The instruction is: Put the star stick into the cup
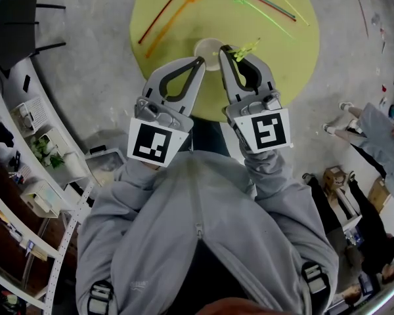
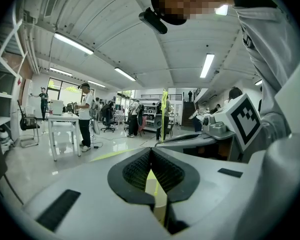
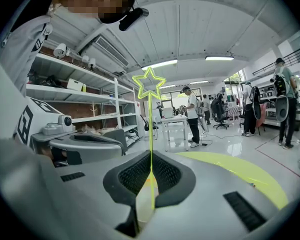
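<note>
- A round yellow-green counter (image 1: 285,54) with a smooth matt top stands on a mottled grey concrete floor (image 1: 85,64).
- A small pale round cup (image 1: 209,46) sits upright on the counter near its front edge, its open mouth up.
- The right gripper (image 3: 150,176) has its ribbed black pads pressed onto the star stick (image 3: 150,129), a thin translucent yellow-green rod.
- The rod rises upright from the jaws and ends in an outlined five-pointed star.
- In the head view the star lies just right of the cup.
- The left gripper (image 2: 151,169) has its jaws pressed together, tips just beside the cup.
- More thin sticks (image 1: 165,13), red, orange, blue and green, lie flat at the counter's far side.
</note>
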A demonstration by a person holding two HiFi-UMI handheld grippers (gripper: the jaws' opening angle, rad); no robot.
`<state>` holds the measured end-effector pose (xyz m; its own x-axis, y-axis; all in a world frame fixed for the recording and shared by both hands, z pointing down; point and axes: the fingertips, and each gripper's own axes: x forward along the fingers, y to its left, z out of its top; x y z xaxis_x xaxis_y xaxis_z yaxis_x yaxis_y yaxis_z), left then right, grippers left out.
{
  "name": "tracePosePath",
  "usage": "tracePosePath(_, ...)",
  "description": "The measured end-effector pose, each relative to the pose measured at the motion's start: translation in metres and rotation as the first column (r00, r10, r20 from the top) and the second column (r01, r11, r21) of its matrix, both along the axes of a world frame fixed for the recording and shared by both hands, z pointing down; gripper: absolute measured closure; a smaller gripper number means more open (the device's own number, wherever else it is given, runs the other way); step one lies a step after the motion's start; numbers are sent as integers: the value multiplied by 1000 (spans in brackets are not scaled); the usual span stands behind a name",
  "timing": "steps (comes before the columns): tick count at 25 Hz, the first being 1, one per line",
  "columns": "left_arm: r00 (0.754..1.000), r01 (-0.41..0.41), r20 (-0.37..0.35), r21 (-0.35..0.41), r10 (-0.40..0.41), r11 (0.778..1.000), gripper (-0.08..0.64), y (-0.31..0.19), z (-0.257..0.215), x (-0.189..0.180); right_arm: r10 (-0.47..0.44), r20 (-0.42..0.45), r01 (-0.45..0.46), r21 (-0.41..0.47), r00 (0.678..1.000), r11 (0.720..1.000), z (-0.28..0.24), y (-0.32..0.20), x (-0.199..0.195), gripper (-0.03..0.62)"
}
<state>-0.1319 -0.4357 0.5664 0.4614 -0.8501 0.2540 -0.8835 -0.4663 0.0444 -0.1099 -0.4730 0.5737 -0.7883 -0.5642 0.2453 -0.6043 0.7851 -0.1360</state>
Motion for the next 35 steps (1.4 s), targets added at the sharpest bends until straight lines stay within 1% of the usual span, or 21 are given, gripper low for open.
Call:
tracePosePath(2, 1000, 15, -16, -11, -15, 1000, 543, -1, 7, -1, -2, -8, 2, -9, 1000, 1000, 10, -2, 0, 555)
tracePosePath(6, 999, 21, -25, -22, -22, 1000, 543, -1, 17, 1, -13, -19, 12, -25, 1000, 1000, 29, -4, -1, 557)
tracePosePath(10, 996, 54, -62, -42, -57, 998, 543, -3, 24, -3, -26, -37, 24, -62, 999, 998, 44, -5, -4, 556)
tracePosePath(12, 995, 64, -74, -46, -67, 997, 543, -3, 24, -4, -31, -42, 27, -99, 999, 995, 49, -3, -6, 556)
tracePosePath(15, 996, 57, -68, -41, -60, 998, 543, -5, 25, -4, -43, -66, 32, -158, 997, 987, 60, -1, -6, 556)
tracePosePath(23, 996, 56, -70, -43, -59, 997, 543, -6, 24, 0, -89, -111, 60, -234, 990, 970, 78, 1, -10, 555)
tracePosePath(28, 995, 59, -75, -44, -62, 997, 543, -5, 22, -1, -96, -139, 59, -247, 986, 967, 83, 2, -14, 554)
tracePosePath(31, 996, 59, -65, -42, -61, 997, 543, -4, 22, -1, -93, -161, 47, -266, 982, 963, 90, 2, -12, 554)
tracePosePath(35, 994, 71, -75, -41, -74, 997, 543, -1, 19, 1, -90, -170, 41, -270, 981, 962, 89, 6, -7, 552)
